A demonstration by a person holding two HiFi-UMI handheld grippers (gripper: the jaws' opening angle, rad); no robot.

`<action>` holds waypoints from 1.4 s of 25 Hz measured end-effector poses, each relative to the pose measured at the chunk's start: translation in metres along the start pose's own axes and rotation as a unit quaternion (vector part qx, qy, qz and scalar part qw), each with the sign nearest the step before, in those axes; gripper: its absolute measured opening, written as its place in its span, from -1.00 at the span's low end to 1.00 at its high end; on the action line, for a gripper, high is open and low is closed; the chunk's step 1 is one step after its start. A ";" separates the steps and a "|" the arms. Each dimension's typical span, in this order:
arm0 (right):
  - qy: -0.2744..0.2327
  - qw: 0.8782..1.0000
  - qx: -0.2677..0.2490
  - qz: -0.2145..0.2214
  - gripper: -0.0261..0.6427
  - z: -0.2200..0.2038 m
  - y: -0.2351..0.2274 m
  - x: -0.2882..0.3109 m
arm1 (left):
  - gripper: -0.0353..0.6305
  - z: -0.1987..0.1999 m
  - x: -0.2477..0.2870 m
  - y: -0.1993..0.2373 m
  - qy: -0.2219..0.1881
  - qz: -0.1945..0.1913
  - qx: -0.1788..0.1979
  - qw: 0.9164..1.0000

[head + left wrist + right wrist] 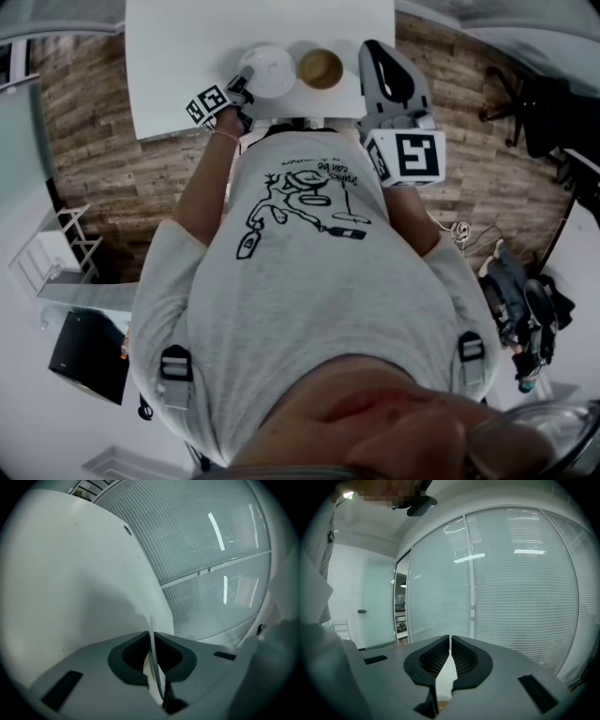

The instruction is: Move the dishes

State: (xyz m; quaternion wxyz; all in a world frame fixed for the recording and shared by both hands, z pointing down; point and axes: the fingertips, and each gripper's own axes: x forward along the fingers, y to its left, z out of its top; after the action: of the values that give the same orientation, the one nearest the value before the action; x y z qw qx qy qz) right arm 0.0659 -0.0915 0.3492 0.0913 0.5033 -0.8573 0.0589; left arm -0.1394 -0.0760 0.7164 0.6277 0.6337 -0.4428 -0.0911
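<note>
- Two dishes sit on the white table [187, 56], close to its near edge: a white plate [269, 67] and, just to its right, a brown bowl [321, 67].
- The left gripper [244, 84] is pinching the plate. In the left gripper view its jaws are pressed onto the thin rim [153, 658], seen edge-on.
- The right gripper [372, 49] hangs just right of the bowl, apart from it. Its jaws are pressed together with nothing between them, and it points toward the window blinds [525, 583].
- The step in hand looks like handling the plate. Whether the plate rests fully on the table or is slightly raised, I cannot tell.
- The next move likely calls for keeping a firm pinch on the rim and holding the plate level, since a one-sided grip lets it tip. It must also stay clear of the bowl. The right gripper would need to spread its jaws before taking the bowl's rim.
</note>
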 end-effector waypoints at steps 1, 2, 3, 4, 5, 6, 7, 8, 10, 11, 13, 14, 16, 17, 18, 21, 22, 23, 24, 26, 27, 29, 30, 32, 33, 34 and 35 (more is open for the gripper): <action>0.001 1.000 0.000 0.000 -0.79 0.000 -0.001 0.000 | -0.84 0.000 0.001 0.002 0.000 0.003 0.001 1.000; 0.001 1.000 0.000 0.000 -0.79 -0.001 -0.002 0.001 | -0.84 0.001 0.002 0.004 0.000 0.007 0.002 1.000; 0.001 1.000 0.001 0.001 -0.79 -0.001 -0.002 0.001 | -0.84 0.001 0.003 0.005 0.000 0.013 0.004 1.000; 0.000 1.000 0.001 0.001 -0.79 -0.001 -0.003 0.002 | -0.84 0.001 0.003 0.007 0.001 0.019 0.006 1.000; 0.000 1.000 0.002 0.001 -0.79 -0.001 -0.003 0.001 | -0.84 0.001 0.003 0.009 0.002 0.024 0.008 1.000; 0.000 1.000 0.002 0.001 -0.79 -0.001 -0.003 0.001 | -0.84 0.000 0.002 0.011 0.003 0.029 0.011 1.000; 0.000 1.000 0.003 0.001 -0.79 -0.001 -0.003 0.000 | -0.84 -0.001 0.002 0.012 0.004 0.033 0.013 0.999; 0.000 1.000 0.003 0.001 -0.79 -0.001 -0.003 0.000 | -0.84 -0.001 0.003 0.014 0.005 0.038 0.017 0.999; 0.001 1.000 0.003 0.001 -0.79 -0.002 -0.005 0.000 | -0.84 -0.002 0.005 0.017 0.009 0.053 0.031 0.998; 0.001 1.000 0.003 0.002 -0.79 -0.002 -0.006 0.001 | -0.83 -0.002 0.006 0.018 0.011 0.063 0.040 0.997; 0.000 1.000 0.004 0.002 -0.79 -0.002 -0.006 0.001 | -0.82 0.000 0.006 0.021 0.014 0.081 0.061 0.995; -0.001 1.000 0.004 0.002 -0.79 -0.002 -0.005 0.001 | -0.81 0.001 0.006 0.020 0.016 0.089 0.072 0.993; 0.001 1.000 0.002 0.003 -0.79 -0.002 -0.004 0.000 | -0.80 0.002 0.006 0.018 0.020 0.102 0.092 0.990; 0.002 1.000 0.002 0.003 -0.79 -0.002 -0.003 0.000 | -0.79 0.004 0.006 0.017 0.022 0.107 0.100 0.989; 0.002 1.000 0.002 0.003 -0.79 -0.003 -0.003 0.000 | -0.79 0.004 0.006 0.017 0.025 0.113 0.109 0.987; 0.002 1.000 0.002 0.003 -0.79 -0.003 -0.004 0.000 | -0.71 0.006 0.008 0.019 0.035 0.140 0.142 0.979; 0.002 1.000 0.002 0.003 -0.79 -0.004 -0.004 0.001 | -0.68 0.006 0.009 0.020 0.037 0.149 0.155 0.976; 0.002 1.000 0.002 0.003 -0.79 -0.004 -0.005 0.001 | -0.66 0.007 0.010 0.020 0.039 0.158 0.167 0.972; 0.002 1.000 0.002 0.002 -0.79 -0.003 -0.006 0.000 | -0.64 0.008 0.010 0.020 0.041 0.167 0.178 0.969; 0.002 1.000 0.002 0.001 -0.79 -0.002 -0.006 0.000 | -0.61 0.010 0.010 0.020 0.045 0.180 0.201 0.962; 0.002 1.000 0.001 0.001 -0.79 -0.002 -0.006 0.000 | -0.59 0.011 0.011 0.020 0.047 0.185 0.210 0.959; 0.002 1.000 0.001 0.000 -0.79 -0.003 -0.006 0.001 | -0.57 0.013 0.011 0.021 0.050 0.194 0.222 0.954; 0.002 1.000 0.001 0.000 -0.79 -0.003 -0.006 0.001 | -0.56 0.013 0.011 0.022 0.052 0.199 0.228 0.952; 0.003 1.000 0.001 0.000 -0.79 -0.003 -0.005 0.001 | -0.51 0.014 0.009 0.025 0.055 0.213 0.243 0.945; 0.003 1.000 0.001 0.000 -0.79 -0.003 -0.006 0.000 | -0.49 0.015 0.009 0.026 0.056 0.220 0.252 0.941; 0.002 1.000 0.000 -0.001 -0.79 -0.002 -0.006 0.000 | -0.47 0.015 0.008 0.027 0.056 0.226 0.262 0.936; 0.001 1.000 0.000 -0.001 -0.79 -0.002 -0.007 -0.001 | -0.46 0.016 0.008 0.027 0.057 0.231 0.271 0.933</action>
State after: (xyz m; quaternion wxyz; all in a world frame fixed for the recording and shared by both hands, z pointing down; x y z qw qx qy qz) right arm 0.0721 -0.0937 0.3507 0.0924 0.5045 -0.8564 0.0592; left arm -0.1571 -0.0878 0.7408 0.4596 0.6643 -0.5484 0.2164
